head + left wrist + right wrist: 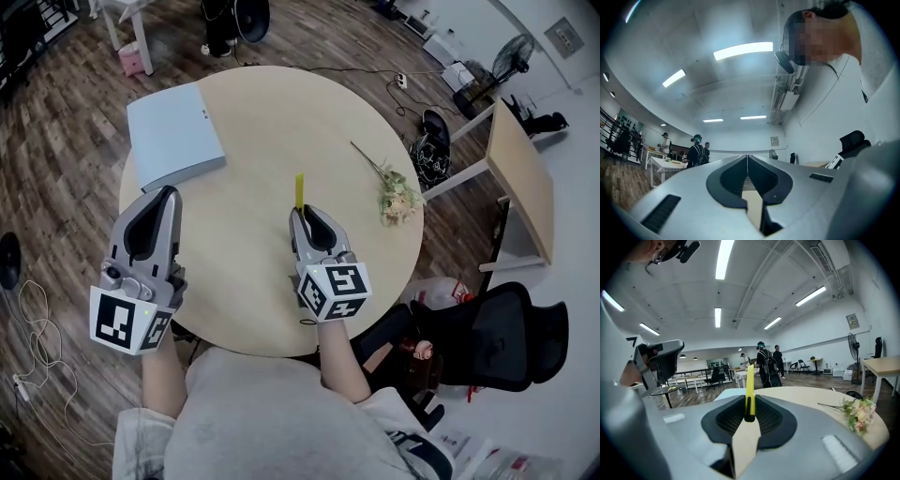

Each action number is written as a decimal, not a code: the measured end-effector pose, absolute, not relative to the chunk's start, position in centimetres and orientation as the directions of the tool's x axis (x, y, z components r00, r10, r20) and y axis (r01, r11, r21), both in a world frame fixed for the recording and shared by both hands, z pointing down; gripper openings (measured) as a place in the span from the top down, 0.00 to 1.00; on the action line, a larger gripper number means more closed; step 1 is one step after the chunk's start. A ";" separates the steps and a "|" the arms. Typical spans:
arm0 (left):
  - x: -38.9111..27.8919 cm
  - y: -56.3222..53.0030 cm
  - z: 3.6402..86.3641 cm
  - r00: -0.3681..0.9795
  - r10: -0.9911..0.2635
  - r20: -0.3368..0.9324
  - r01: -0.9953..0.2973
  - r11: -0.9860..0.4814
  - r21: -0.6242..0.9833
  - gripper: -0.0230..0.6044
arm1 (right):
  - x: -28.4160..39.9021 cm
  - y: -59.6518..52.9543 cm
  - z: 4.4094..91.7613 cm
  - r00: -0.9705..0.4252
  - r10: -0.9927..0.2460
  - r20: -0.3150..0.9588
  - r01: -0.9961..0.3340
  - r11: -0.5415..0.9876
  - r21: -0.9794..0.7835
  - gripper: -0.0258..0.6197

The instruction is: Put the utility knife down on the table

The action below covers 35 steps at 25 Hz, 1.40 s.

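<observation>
A slim yellow utility knife [299,190] [749,390] sticks forward out of my right gripper [305,214] [749,401], whose jaws are shut on its black rear end. In the head view it is held above the middle of the round wooden table [262,141]. My left gripper [167,199] [747,161] hangs over the table's left edge, tilted upward toward the ceiling, its jaws shut with nothing between them.
A pale blue closed laptop or box [174,136] lies at the table's far left. A sprig of flowers [396,195] [858,412] lies at the right edge. A black office chair [487,337] and a side table [520,178] stand to the right.
</observation>
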<state>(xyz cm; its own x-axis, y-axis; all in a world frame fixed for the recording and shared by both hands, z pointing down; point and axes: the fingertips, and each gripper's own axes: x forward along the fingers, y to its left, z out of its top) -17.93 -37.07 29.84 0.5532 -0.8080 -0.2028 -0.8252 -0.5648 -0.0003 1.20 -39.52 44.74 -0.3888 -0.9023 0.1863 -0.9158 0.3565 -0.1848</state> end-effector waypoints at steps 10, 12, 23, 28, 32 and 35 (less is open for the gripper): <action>-19.5 -37.5 31.1 0.536 -0.825 -0.180 -0.836 -0.548 0.026 0.95 | 0.1 -39.6 51.2 -0.376 -0.857 0.352 -0.926 0.337 -0.169 0.85; -19.8 -37.5 31.3 0.532 -0.828 -0.176 -0.838 -0.545 0.029 0.95 | -0.1 -39.5 52.5 -0.372 -0.845 0.383 -0.928 0.334 -0.165 0.85; -21.4 -37.3 31.9 0.524 -0.834 -0.173 -0.840 -0.540 0.054 0.95 | -0.9 -38.2 58.3 -0.354 -0.779 0.518 -0.935 0.312 -0.170 0.85; -21.7 -37.2 32.1 0.527 -0.832 -0.174 -0.838 -0.542 0.055 0.95 | -0.7 -37.7 60.6 -0.336 -0.748 0.572 -0.941 0.288 -0.177 0.85; -22.1 -37.3 32.2 0.526 -0.833 -0.171 -0.839 -0.541 0.059 0.95 | -0.7 -37.3 62.3 -0.331 -0.723 0.607 -0.943 0.277 -0.184 0.85; -22.3 -37.4 32.2 0.527 -0.833 -0.170 -0.838 -0.542 0.061 0.95 | -0.7 -36.9 63.6 -0.322 -0.702 0.635 -0.946 0.270 -0.182 0.85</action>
<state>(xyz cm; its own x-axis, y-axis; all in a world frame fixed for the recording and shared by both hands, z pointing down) -22.35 -37.39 32.22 0.5268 -0.8329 -0.1697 -0.8380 -0.5423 0.0608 -0.70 -36.93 63.60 -0.3223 -0.7025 0.6346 -0.9456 0.2695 -0.1820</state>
